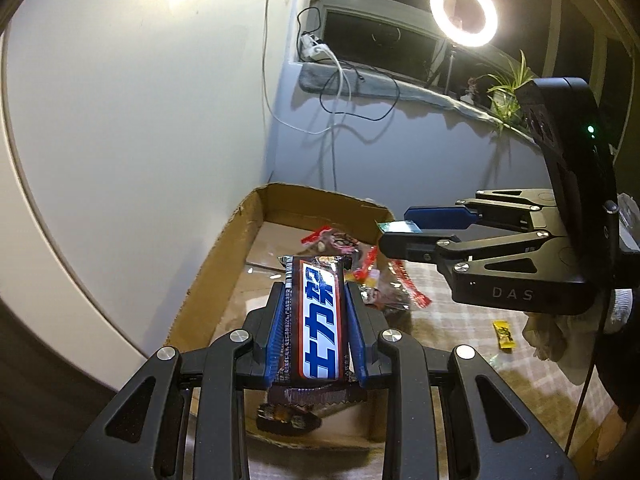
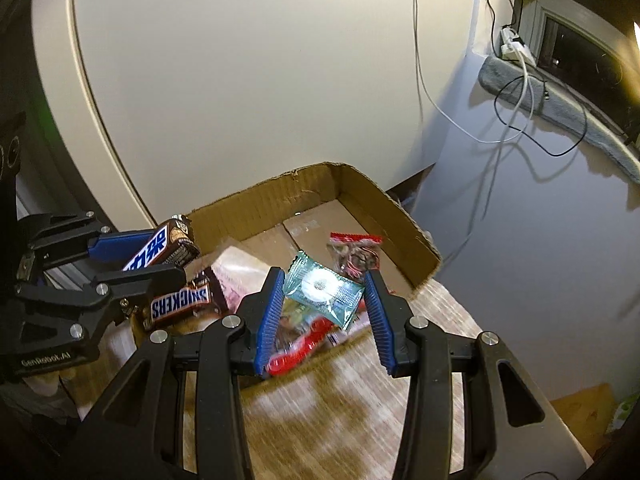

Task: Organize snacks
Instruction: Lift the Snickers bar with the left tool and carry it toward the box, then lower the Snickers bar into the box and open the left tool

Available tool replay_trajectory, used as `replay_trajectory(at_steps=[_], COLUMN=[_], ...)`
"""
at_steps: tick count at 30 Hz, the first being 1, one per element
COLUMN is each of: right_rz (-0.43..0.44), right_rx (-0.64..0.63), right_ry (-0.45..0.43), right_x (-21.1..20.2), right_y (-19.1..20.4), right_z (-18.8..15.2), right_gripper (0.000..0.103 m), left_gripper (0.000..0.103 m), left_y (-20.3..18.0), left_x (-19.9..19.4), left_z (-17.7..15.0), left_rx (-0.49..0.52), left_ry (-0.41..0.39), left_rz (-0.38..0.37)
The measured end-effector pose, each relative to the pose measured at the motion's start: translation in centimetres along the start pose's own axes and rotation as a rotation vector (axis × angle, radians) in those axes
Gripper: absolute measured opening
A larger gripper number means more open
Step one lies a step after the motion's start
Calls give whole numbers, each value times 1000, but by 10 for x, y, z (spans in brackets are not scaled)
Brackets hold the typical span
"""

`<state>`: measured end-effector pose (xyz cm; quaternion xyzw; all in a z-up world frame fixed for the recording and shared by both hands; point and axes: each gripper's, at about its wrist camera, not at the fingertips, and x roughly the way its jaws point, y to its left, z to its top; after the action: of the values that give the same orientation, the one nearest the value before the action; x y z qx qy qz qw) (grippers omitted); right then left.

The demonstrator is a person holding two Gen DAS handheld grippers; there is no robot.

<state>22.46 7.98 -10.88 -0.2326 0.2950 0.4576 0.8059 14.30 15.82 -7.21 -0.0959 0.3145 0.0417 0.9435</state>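
My left gripper [image 1: 318, 292] is shut on a brown Snickers bar [image 1: 320, 320] and holds it over the near end of the open cardboard box [image 1: 224, 248]. It also shows at the left of the right wrist view [image 2: 168, 254] with the bar [image 2: 160, 248]. My right gripper [image 2: 322, 286] is shut on a small teal snack packet [image 2: 322, 286] above the box's right side; in the left wrist view it [image 1: 394, 226] holds the packet [image 1: 398, 227] there too. Another Snickers bar [image 2: 182, 304] and red-edged packets [image 2: 354, 254] lie in the box [image 2: 380, 196].
The box stands on a patterned tablecloth [image 1: 460, 320] against a white wall. A small yellow packet [image 1: 505, 334] lies on the cloth to the right. Behind are a window ledge with cables [image 1: 340, 80], a ring light [image 1: 463, 12] and a plant [image 1: 506, 92].
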Motion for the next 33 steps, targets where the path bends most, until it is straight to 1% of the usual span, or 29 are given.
replay_trajectory(at_steps=[11, 21, 24, 26, 27, 28, 29, 30, 31, 32, 33], right_rz=[53, 62, 62, 56, 55, 55, 54, 53, 45, 39, 36], right_rx=[51, 57, 60, 60, 62, 64, 67, 69, 72, 74, 77], right_ry=[26, 49, 55, 57, 57, 56, 54, 52, 48, 46, 46], right_x=[30, 44, 47, 48, 48, 49, 48, 48, 48, 48, 48], right_y=[-7, -9, -10, -10, -10, -11, -11, -11, -12, -13, -14], right_z=[10, 11, 10, 10, 10, 10, 10, 10, 10, 11, 11], right_gripper=[43, 43, 45, 51, 58, 63, 66, 71, 74, 75, 76], left_gripper=[27, 27, 27, 28, 33, 35, 38, 39, 39, 43, 51], left_y=[7, 11, 11, 11, 12, 12, 12, 12, 12, 12, 12], left_x=[8, 13, 12, 12, 12, 12, 12, 12, 12, 13, 13], left_z=[2, 1, 0, 0, -1, -1, -2, -1, -2, -2, -3], left_rx=[-12, -18, -18, -18, -18, -18, -18, -17, -17, -16, -15], left_ry=[16, 25, 22, 25, 27, 27, 28, 29, 30, 32, 33], left_rz=[15, 21, 22, 27, 29, 30, 31, 31, 32, 33, 35])
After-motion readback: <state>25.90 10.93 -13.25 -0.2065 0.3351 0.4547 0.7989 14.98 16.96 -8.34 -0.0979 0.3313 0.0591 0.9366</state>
